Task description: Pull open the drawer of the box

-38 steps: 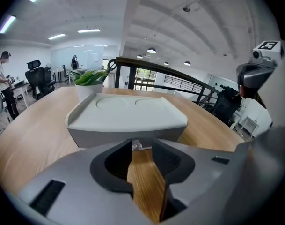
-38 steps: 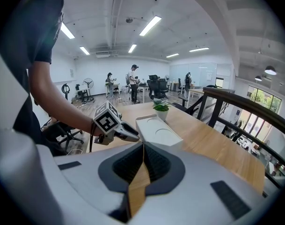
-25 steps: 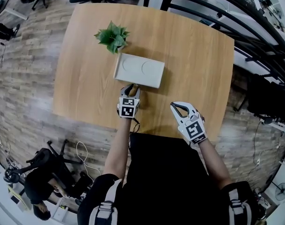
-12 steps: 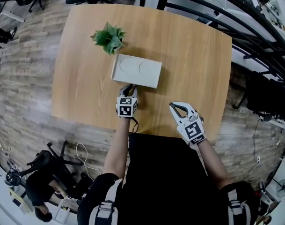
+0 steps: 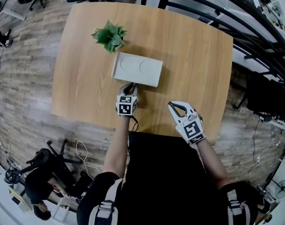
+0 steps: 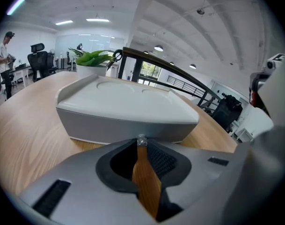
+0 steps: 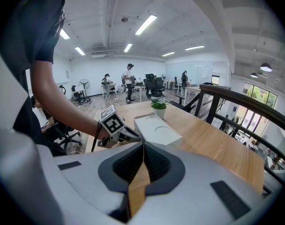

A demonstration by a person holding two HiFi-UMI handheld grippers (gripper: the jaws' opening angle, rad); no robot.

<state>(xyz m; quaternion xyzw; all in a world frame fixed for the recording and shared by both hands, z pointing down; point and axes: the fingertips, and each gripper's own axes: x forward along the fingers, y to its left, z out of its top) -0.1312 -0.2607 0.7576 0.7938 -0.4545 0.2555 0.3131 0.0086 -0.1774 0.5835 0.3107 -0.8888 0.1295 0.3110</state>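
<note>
We are finding the left gripper point(image 6: 141, 144), its jaws just closing, pinching the knob point(image 6: 141, 139) of the box point(image 6: 126, 108) directly ahead. The right gripper point(image 7: 143, 146) is sitting closed and empty, well short of the box.

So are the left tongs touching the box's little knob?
Touching: the left gripper view shows the left tongs, just closing in, pinching the knob on the box.
</note>
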